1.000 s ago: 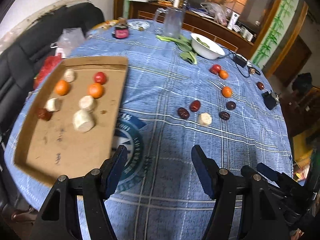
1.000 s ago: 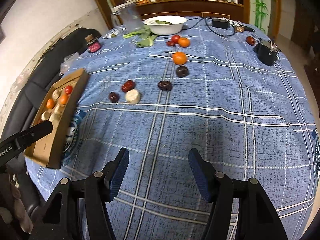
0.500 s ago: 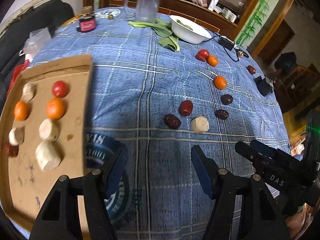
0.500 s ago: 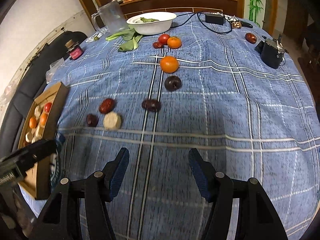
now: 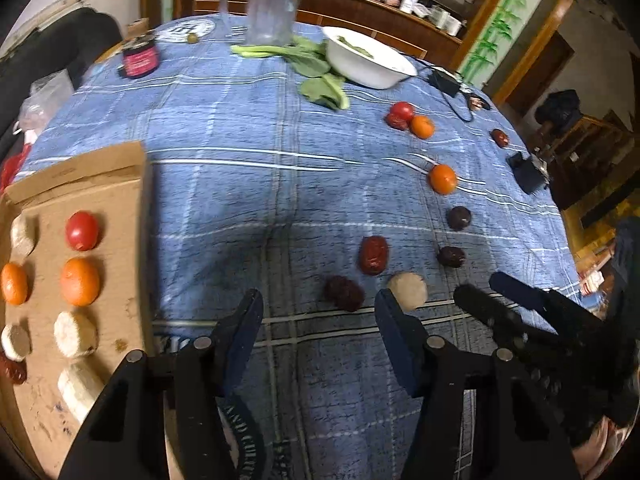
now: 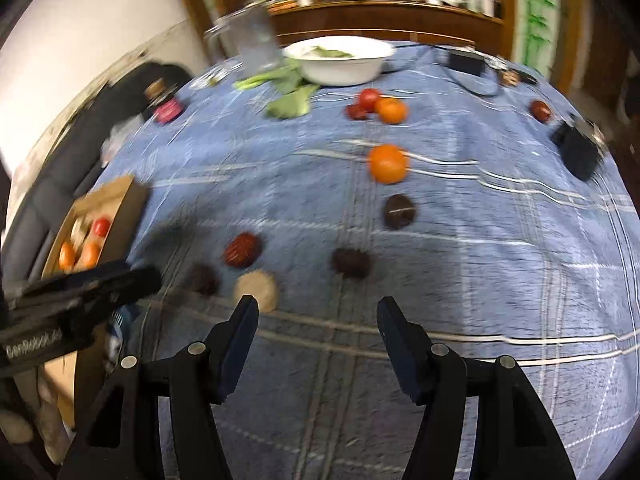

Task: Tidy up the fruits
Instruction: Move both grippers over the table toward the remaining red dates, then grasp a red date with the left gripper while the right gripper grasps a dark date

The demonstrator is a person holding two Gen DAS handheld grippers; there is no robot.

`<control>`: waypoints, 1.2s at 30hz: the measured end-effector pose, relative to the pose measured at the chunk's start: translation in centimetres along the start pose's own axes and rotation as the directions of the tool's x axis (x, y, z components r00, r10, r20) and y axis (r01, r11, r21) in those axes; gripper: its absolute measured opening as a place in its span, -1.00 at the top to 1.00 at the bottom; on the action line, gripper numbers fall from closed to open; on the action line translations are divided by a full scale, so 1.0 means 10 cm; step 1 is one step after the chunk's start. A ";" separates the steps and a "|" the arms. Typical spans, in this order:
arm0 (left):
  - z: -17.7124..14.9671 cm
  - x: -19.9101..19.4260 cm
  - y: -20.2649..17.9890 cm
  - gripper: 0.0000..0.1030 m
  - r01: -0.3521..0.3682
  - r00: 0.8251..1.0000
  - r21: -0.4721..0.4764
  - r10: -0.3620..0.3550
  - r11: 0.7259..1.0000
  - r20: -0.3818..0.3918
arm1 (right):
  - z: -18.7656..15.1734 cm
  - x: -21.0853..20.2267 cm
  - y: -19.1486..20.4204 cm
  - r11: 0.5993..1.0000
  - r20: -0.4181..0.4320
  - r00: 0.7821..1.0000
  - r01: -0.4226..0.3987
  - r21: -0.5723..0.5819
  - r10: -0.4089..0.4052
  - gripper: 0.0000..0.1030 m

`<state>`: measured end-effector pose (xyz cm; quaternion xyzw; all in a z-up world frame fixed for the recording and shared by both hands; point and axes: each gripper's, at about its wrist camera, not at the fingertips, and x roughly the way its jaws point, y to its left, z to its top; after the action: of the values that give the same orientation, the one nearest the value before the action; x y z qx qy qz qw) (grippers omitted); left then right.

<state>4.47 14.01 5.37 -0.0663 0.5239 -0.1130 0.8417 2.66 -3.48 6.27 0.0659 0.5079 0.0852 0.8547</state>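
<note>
Blue checked cloth covered the round surface (image 5: 248,168) on which we worked. Our left gripper (image 5: 318,320) stood with its fingers well apart and nothing between them, low over the cloth; our right gripper (image 6: 314,320) was likewise spread and empty. At our left lay a cardboard tray (image 5: 120,280) holding a red tomato (image 5: 82,230), two oranges (image 5: 80,280), several pale round pieces (image 5: 75,334) and a dark red fruit at its near edge. Loose on the cloth ahead of the left gripper we saw a dark date (image 5: 344,293), a red date (image 5: 374,255) beyond it, and a pale round piece (image 5: 408,291) just beside the right finger's tip. Farther right lay two dark fruits (image 5: 459,217), an orange (image 5: 443,179), and near the white bowl (image 5: 368,64) a tomato, a red date and another orange close together (image 5: 410,120). Green leaves (image 5: 320,88), a clear jug (image 5: 272,8) and a pink-labelled jar (image 5: 140,59) stood at the far side. The right wrist view was blurred, yet showed the same orange (image 6: 388,163) and pale piece (image 6: 256,290).
</note>
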 end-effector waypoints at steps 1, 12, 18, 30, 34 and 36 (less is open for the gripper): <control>0.02 0.02 -0.03 -0.11 0.008 1.000 0.016 -0.008 1.000 0.001 | 0.03 0.02 -0.05 1.000 -0.004 1.000 0.007 0.013 -0.007 -0.28; 0.27 0.50 -0.24 0.34 0.096 0.993 0.073 -0.091 0.993 -0.073 | 0.19 0.20 -0.18 0.999 -0.012 1.000 0.026 0.042 -0.026 -0.04; 0.28 0.61 -0.26 0.35 0.088 0.994 0.096 -0.081 0.992 -0.079 | 0.21 0.31 -0.11 0.999 -0.017 0.999 0.049 0.011 -0.049 -0.01; 0.22 0.43 -0.22 0.61 0.062 0.998 0.074 -0.060 0.995 -0.021 | 0.20 0.29 -0.02 0.999 -0.026 0.999 0.030 -0.016 -0.030 0.50; 0.17 0.23 -0.15 0.61 0.063 0.998 0.026 -0.063 0.998 0.007 | 0.17 0.15 -0.11 0.999 -0.019 1.000 -0.008 0.037 0.009 0.50; 0.11 0.10 -0.11 0.60 0.059 0.998 0.002 -0.059 0.998 0.029 | 0.14 0.06 -0.15 0.998 -0.012 0.999 -0.034 0.061 0.035 0.50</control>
<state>5.73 12.68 5.22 -0.0830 0.5093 -0.1369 0.8456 4.26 -4.83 6.16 0.1001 0.5146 0.0848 0.8473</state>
